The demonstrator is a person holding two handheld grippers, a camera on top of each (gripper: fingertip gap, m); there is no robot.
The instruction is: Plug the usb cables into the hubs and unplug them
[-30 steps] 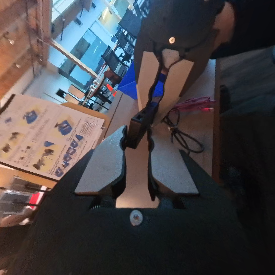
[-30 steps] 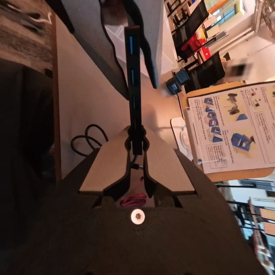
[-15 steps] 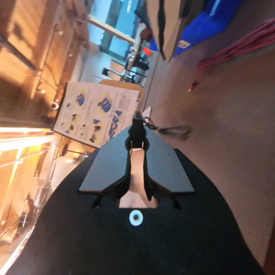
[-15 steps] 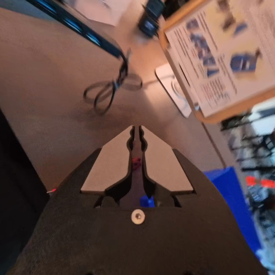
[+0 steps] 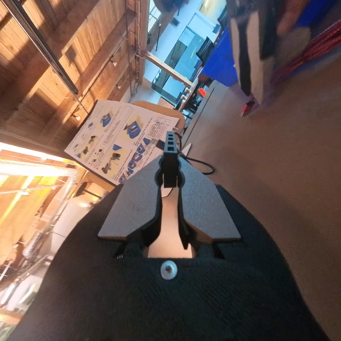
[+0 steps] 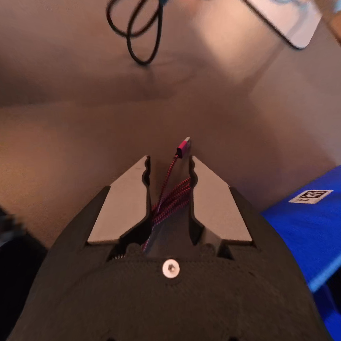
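My left gripper [image 5: 169, 166] is clamped on one black hub [image 5: 170, 147], lifted off the table [image 5: 276, 166]; I count four ports along its face, and its own black lead [image 5: 201, 165] trails onto the tabletop. My right gripper [image 6: 169, 162] stands parted, gripping nothing, above a bundle of red braided cable [image 6: 170, 197] whose plug [image 6: 183, 146] lies just past the fingertips. Beyond, a black cord [image 6: 134, 35] loops. A blue box [image 6: 304, 221] sits at right, contents unseen.

The hub [image 5: 170, 151] looks matt black plastic, the red cable [image 6: 171, 199] braided cloth with a metal-tipped plug [image 6: 184, 146], the counter [image 6: 73, 138] smooth and matt.
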